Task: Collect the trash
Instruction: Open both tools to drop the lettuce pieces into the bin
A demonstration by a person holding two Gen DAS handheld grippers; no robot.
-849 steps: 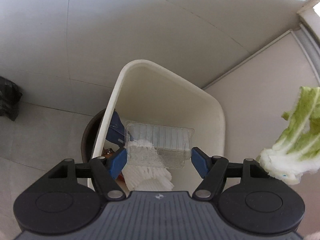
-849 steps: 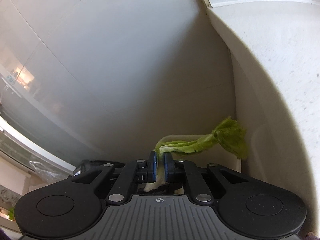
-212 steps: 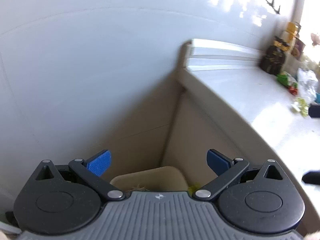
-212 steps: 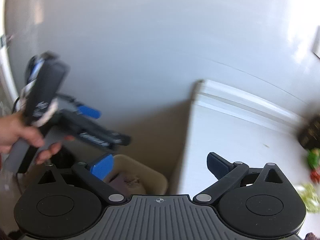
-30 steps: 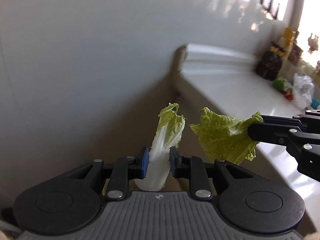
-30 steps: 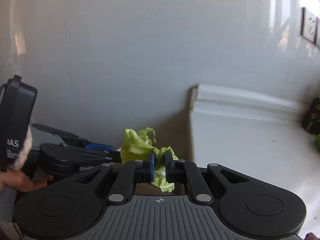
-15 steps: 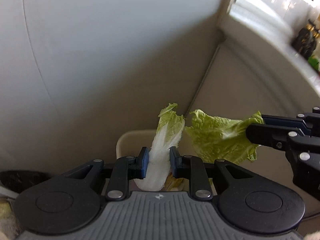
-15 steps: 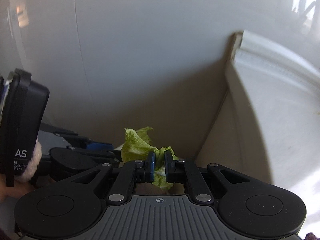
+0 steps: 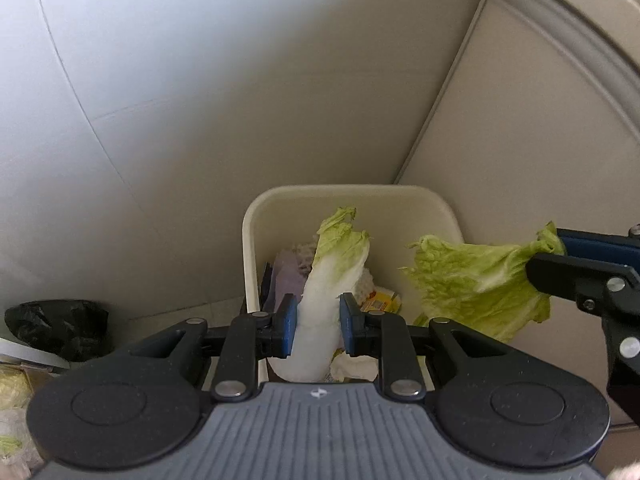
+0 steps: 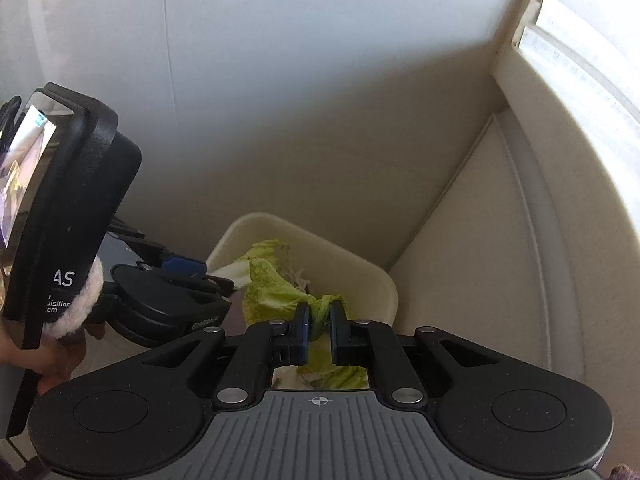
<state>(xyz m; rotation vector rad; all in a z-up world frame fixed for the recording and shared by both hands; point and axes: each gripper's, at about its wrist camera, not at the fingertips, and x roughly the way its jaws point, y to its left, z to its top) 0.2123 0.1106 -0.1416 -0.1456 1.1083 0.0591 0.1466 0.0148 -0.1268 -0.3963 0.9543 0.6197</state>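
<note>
Cabbage stalk, white with a pale green tip (image 9: 332,280), stands upright in the left claw (image 9: 318,330), clamped, above the cream plastic bin (image 9: 448,216). Right claw (image 10: 319,334) pinches a crumpled green leaf (image 9: 476,284) spreading sideways beside it.

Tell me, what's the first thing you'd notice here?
Two cabbage leaves dangling over a cream bin in the corner. The left gripper pinches a white stalk, and the right gripper pinches a green leaf beside it. The bin already has trash inside.
</note>
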